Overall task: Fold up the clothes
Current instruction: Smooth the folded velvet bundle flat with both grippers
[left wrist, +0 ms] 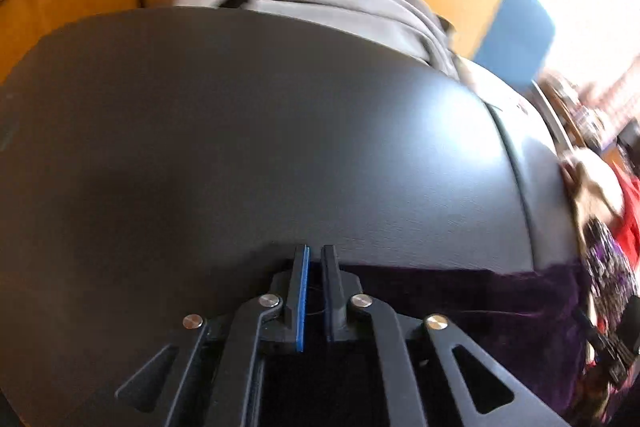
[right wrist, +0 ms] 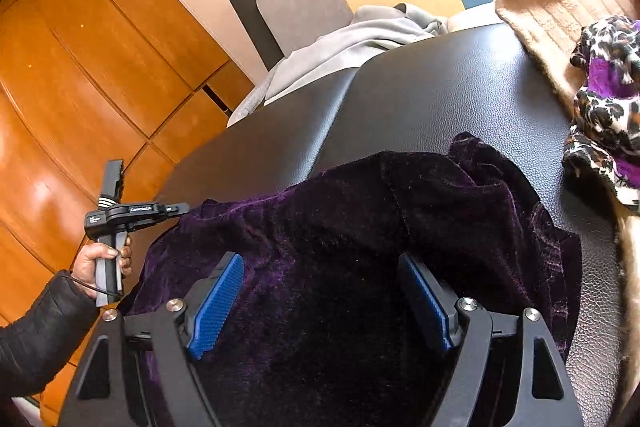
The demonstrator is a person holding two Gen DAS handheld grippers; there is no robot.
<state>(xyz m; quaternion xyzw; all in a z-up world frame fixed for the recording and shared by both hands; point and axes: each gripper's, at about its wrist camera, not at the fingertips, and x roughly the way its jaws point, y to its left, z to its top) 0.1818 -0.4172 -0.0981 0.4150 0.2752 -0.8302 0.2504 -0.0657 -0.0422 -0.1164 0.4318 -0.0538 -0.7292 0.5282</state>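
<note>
A dark purple velvet garment [right wrist: 360,227] lies bunched on the black leather table [right wrist: 440,95], near its front edge. My right gripper [right wrist: 320,299] is open just above it, its blue pads [right wrist: 216,303] spread wide over the cloth and holding nothing. My left gripper [left wrist: 316,259] is shut at the garment's left edge [left wrist: 460,291]; in the right wrist view its tip [right wrist: 180,207] meets the cloth's corner, held by a hand in a black sleeve. Whether it pinches cloth is hard to tell.
A grey garment [right wrist: 360,39] lies at the table's far end. A cream knit [right wrist: 560,11] and a leopard-print purple garment [right wrist: 604,107] lie on the right side. Orange wooden cabinets [right wrist: 80,67] stand left of the table.
</note>
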